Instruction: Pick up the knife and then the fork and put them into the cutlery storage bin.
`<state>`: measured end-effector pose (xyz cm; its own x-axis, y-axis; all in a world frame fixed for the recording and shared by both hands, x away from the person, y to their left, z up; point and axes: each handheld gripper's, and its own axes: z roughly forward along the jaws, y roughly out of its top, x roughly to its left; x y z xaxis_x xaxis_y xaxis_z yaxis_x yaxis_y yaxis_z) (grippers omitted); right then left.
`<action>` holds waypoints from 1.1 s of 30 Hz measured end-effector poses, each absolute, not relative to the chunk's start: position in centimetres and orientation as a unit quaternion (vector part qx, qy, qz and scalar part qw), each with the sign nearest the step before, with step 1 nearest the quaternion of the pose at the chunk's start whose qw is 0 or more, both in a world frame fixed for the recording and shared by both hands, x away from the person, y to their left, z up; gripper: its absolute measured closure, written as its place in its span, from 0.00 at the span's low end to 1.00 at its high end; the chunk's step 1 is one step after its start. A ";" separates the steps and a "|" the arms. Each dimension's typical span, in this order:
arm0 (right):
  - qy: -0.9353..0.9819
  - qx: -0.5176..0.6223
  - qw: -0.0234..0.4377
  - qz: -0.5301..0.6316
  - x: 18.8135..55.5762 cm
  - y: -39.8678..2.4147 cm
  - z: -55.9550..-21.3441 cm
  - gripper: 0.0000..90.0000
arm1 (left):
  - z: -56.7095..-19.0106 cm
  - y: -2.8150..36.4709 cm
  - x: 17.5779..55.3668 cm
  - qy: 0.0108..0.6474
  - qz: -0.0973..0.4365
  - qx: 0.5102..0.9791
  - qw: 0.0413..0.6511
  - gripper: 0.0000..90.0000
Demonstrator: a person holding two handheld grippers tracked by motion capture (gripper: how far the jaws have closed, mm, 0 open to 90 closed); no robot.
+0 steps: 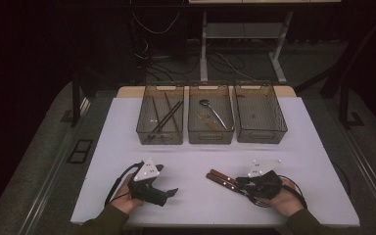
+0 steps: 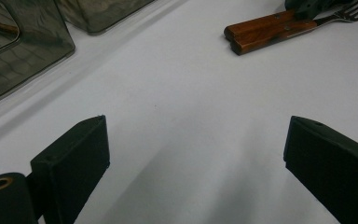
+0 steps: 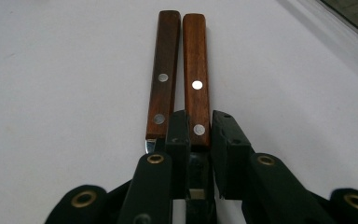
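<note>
Two wooden-handled utensils (image 1: 223, 177) lie side by side on the white table (image 1: 200, 156), at the front right. My right gripper (image 3: 200, 123) is shut on the handle of the right-hand one (image 3: 196, 70), near its metal end. The other handle (image 3: 163, 70) lies free just left of the jaws. Fork tines (image 1: 259, 200) stick out under the right hand and appear as fork tines (image 2: 354, 9) in the left gripper view. My left gripper (image 1: 169, 193) rests at the front left, and its jaws stand wide open over bare table (image 2: 196, 135), with nothing between them.
Three smoky see-through bins stand in a row at the back. The left bin (image 1: 159, 137) holds long dark sticks, the middle bin (image 1: 210, 138) holds a spoon (image 1: 210, 108) and other cutlery, and nothing is visible in the right bin (image 1: 260, 136). A strip of bare table separates bins and grippers.
</note>
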<state>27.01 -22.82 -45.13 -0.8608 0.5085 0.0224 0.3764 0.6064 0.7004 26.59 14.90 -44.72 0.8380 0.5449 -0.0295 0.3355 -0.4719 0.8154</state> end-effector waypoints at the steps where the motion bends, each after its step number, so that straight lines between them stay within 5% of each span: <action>1: 0.892 0.249 0.087 0.367 27.1 -22.8 -45.1 0.87 | -44.7 14.9 26.6 0.259 0.118 0.850 0.444 0.07; 33: 0.879 0.290 0.066 0.372 29.8 -25.2 -43.0 0.86 | -44.8 14.9 26.6 0.260 0.116 0.849 0.446 0.07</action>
<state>29.76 -25.17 -42.98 -0.8237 0.5582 0.0998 0.4601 0.5549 0.6932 26.60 14.87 -44.76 0.8372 0.5458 -0.0344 0.3382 -0.4673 0.8169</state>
